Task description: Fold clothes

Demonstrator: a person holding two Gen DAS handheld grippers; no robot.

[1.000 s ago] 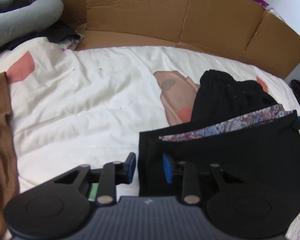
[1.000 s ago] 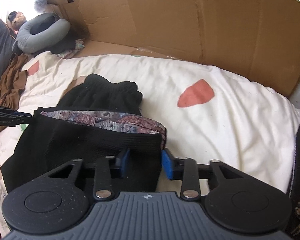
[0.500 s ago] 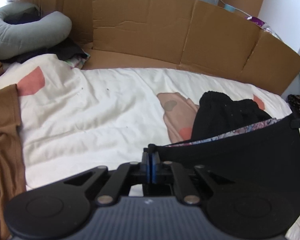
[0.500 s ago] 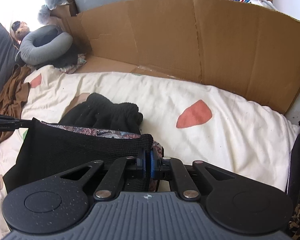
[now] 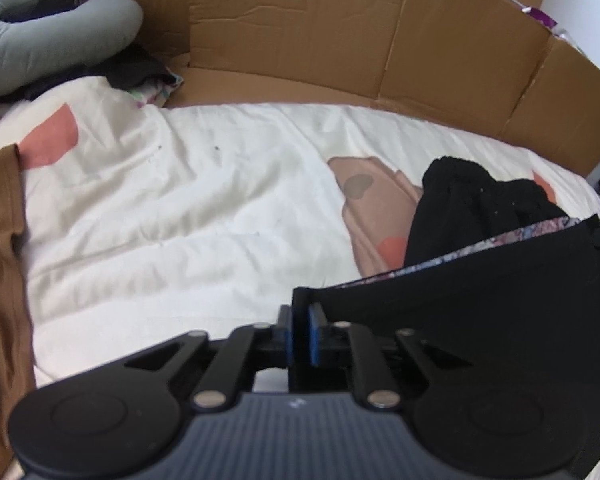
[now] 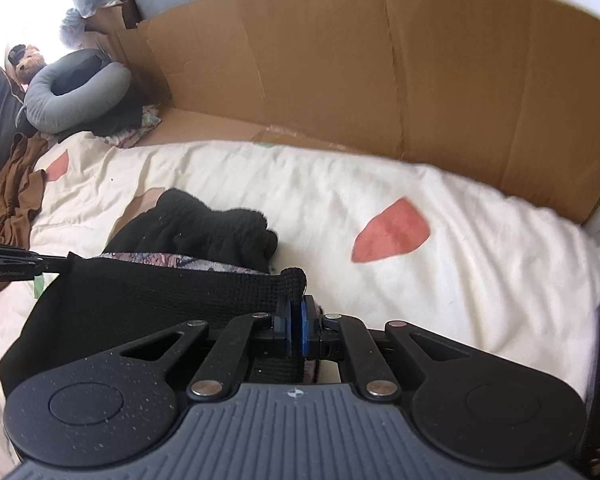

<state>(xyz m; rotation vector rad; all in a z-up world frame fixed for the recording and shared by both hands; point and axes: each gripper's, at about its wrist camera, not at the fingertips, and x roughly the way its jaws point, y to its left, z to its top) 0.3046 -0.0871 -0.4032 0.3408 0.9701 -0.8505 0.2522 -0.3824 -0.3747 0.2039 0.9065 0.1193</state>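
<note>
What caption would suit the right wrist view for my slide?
Right gripper shut on a corner of the black garment, left gripper holding the other corner over the white bedding.

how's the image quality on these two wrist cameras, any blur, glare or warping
Left wrist view: fisheye bends the cardboard wall into an arc, dark vignette at the corners, fairly sharp. Right wrist view: same warping, blown-out glare top left, slight blur on the white quilt.
</note>
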